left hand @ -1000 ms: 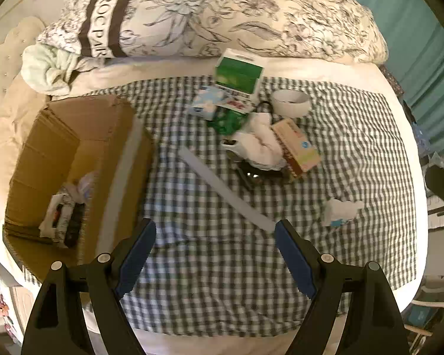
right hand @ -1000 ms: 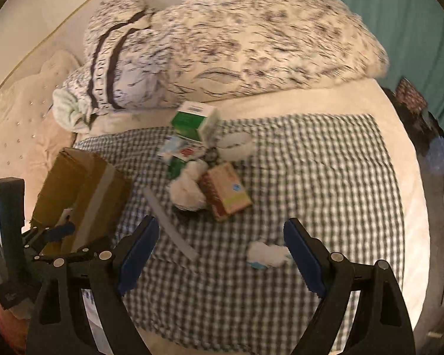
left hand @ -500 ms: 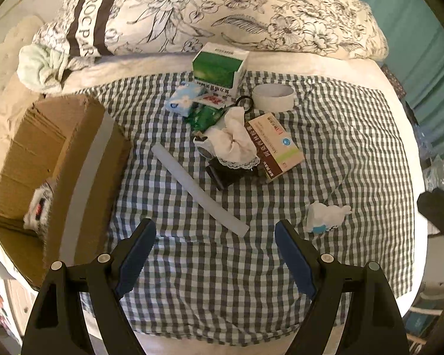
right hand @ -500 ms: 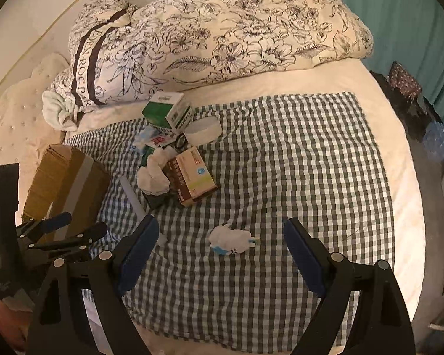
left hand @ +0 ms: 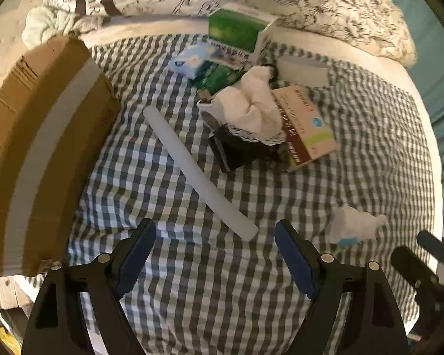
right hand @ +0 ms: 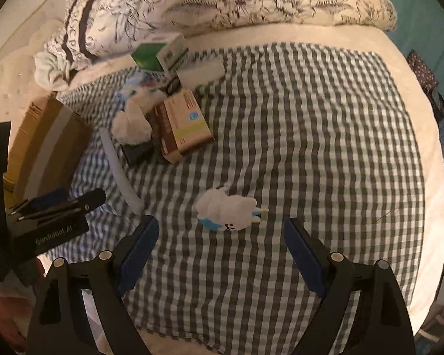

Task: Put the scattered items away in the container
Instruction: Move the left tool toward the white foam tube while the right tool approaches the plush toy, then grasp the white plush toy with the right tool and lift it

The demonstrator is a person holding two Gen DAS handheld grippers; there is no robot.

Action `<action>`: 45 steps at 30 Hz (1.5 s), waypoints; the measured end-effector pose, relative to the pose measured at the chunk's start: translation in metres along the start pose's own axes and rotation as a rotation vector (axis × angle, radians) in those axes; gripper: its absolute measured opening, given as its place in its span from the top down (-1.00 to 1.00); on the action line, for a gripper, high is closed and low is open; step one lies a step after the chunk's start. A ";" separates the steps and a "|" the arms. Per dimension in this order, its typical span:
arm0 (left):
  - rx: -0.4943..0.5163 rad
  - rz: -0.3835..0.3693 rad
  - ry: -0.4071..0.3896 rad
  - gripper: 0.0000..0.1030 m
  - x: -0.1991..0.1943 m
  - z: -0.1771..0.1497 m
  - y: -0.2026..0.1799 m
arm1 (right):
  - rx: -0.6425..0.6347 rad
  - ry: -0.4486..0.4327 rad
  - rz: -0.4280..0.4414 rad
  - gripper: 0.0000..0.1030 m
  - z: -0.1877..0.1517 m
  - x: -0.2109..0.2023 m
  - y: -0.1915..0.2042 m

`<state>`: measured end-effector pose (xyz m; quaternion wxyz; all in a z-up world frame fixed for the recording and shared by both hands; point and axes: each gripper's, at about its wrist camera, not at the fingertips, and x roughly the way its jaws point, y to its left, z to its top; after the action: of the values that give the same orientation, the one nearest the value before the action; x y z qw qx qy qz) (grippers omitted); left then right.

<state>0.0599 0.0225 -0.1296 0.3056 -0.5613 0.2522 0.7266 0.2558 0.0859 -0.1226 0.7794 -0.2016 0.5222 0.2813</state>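
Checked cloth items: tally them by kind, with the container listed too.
Printed cartons: 2, green carton, brown and tan carton
White tubes: 1, tube
White soft toys: 1, toy
Tape rolls: 1, roll
Cardboard boxes: 1, container
Total: 6; the crumpled pile between the cartons is uncountable.

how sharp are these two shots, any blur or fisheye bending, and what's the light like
Left wrist view: dim warm light, far pile smeared, green box soft, white tube clearer, left tool sharp; checked cloth lines bow outward.
Right wrist view: same dim light, white plush toy slightly blurred, cardboard box curved at the edge, corners black.
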 end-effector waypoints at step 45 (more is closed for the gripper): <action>-0.120 -0.047 0.033 0.27 0.083 0.010 0.020 | 0.157 0.116 -0.067 -0.43 0.003 0.108 -0.001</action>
<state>0.0235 0.0296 -0.2068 0.2840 -0.5963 0.2001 0.7237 0.2900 0.1114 -0.2217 0.7702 -0.1733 0.5800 0.2012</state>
